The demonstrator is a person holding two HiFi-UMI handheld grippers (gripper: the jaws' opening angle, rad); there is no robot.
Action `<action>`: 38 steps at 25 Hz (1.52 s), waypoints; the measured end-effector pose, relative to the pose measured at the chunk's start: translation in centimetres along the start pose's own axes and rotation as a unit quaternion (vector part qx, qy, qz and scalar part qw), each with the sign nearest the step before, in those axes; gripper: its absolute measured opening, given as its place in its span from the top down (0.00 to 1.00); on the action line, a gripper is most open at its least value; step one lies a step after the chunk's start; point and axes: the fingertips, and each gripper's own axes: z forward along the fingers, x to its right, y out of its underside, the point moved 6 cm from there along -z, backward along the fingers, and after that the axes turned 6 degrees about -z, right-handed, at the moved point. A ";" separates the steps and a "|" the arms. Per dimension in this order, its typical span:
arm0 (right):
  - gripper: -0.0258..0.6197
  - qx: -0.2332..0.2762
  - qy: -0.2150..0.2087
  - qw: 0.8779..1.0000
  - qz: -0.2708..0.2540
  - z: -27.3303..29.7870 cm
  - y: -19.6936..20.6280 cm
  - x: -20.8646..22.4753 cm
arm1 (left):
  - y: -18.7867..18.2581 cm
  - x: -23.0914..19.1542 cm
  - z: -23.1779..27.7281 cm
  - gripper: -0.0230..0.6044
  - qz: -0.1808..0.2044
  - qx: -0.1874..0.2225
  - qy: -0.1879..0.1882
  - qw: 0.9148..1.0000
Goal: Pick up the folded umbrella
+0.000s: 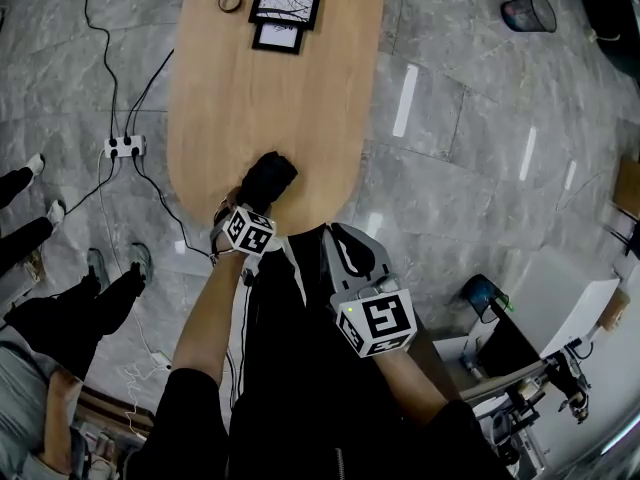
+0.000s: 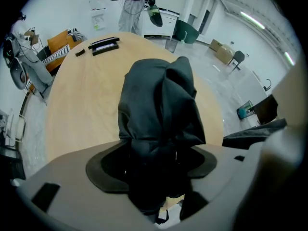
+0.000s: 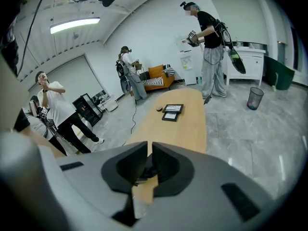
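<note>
Though half-hidden, umbrella (image 2: 159,100) inside left claw (image 2: 156,166)

Seen from the head, the left gripper (image 1: 250,214) hides the folded umbrella's (image 1: 270,178) near end from us. We cannot name the small round thing (image 1: 230,1) by the frames (image 1: 284,8); too tiny.

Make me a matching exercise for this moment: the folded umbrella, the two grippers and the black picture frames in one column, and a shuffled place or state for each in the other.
Things:
1. folded umbrella
2. left gripper
3. right gripper
4. black picture frames

Places or states:
A. jaws together, nothing held
B. lying at the far end of the wooden table
C. lying at the near end of the table
D. jaws wide apart, either side of the umbrella

Pairs: 1-C, 2-D, 3-A, 4-B
</note>
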 end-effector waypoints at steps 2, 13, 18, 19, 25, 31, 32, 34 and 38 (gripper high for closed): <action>0.92 -0.001 0.000 1.000 0.004 0.1 -0.1 0.3 | -0.1 0.0 0.2 0.46 0.001 -0.003 -0.003 1.000; 0.92 -0.010 0.006 1.000 0.010 0.4 0.3 0.8 | 0.1 0.2 0.2 0.58 0.001 -0.006 -0.022 1.000; 0.92 -0.019 0.001 1.000 0.013 0.5 0.3 0.6 | -0.2 -0.1 -1.1 0.59 -0.013 0.013 -0.022 1.000; 0.93 -0.021 0.000 1.000 0.013 0.6 0.3 0.6 | -0.5 -0.3 -1.5 0.59 -0.017 0.019 -0.020 0.999; 0.94 -0.028 -0.001 1.000 -0.010 1.5 -0.4 -0.1 | -2.2 -1.3 -3.9 0.59 -0.047 0.047 -0.010 0.998; 0.94 -0.014 -0.010 1.000 -0.021 1.4 -2.3 -1.3 | -3.2 -2.3 -7.2 0.59 -0.065 0.072 -0.006 0.995; 0.94 -0.012 -0.010 1.000 -0.022 1.2 -2.6 -1.6 | -3.3 -2.5 -8.0 0.59 -0.066 0.079 -0.006 0.995; 0.94 -0.007 -0.008 1.000 -0.023 0.8 -3.0 -2.1 | -3.7 -2.6 -9.6 0.59 -0.068 0.094 -0.006 0.993; 0.94 0.001 0.000 1.000 -0.025 -0.7 -3.3 -3.3 | -4.1 -2.1 -13.3 0.59 -0.071 0.123 -0.004 0.990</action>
